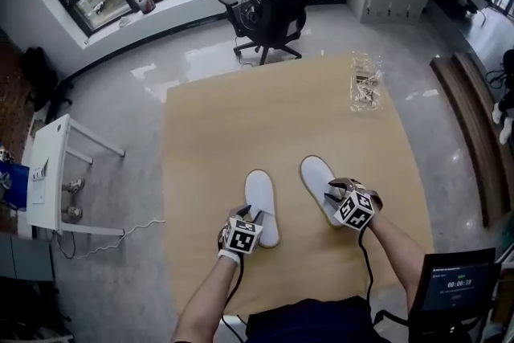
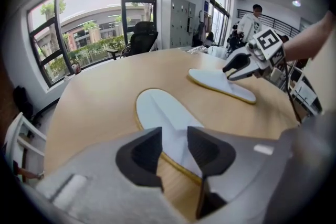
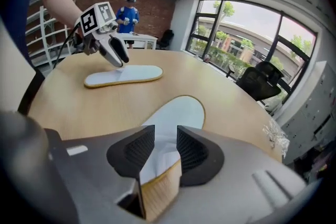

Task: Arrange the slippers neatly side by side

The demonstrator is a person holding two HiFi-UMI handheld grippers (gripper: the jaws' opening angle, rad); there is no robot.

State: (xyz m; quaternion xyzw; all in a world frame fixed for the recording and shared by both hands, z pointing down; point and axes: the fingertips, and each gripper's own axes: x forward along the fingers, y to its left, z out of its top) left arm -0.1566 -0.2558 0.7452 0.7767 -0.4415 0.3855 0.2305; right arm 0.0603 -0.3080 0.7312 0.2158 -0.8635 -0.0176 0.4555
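Observation:
Two white slippers with yellow-edged soles lie flat on the wooden table (image 1: 281, 116). In the head view the left slipper (image 1: 261, 201) points straight away, and the right slipper (image 1: 317, 175) lies a little farther off, angled to the left. My left gripper (image 1: 251, 214) stands at the left slipper's heel, and my right gripper (image 1: 333, 193) at the right slipper's heel. In the left gripper view the jaws (image 2: 172, 152) stand apart over the slipper's heel (image 2: 160, 115). The right gripper view shows the same: the jaws (image 3: 165, 150) are open, with the slipper's heel (image 3: 178, 113) in the gap.
A clear plastic bag (image 1: 365, 80) lies at the table's far right corner. A black office chair (image 1: 273, 0) stands beyond the far edge. A white side table (image 1: 48, 173) is on the floor to the left, and a small screen (image 1: 454, 285) at the near right.

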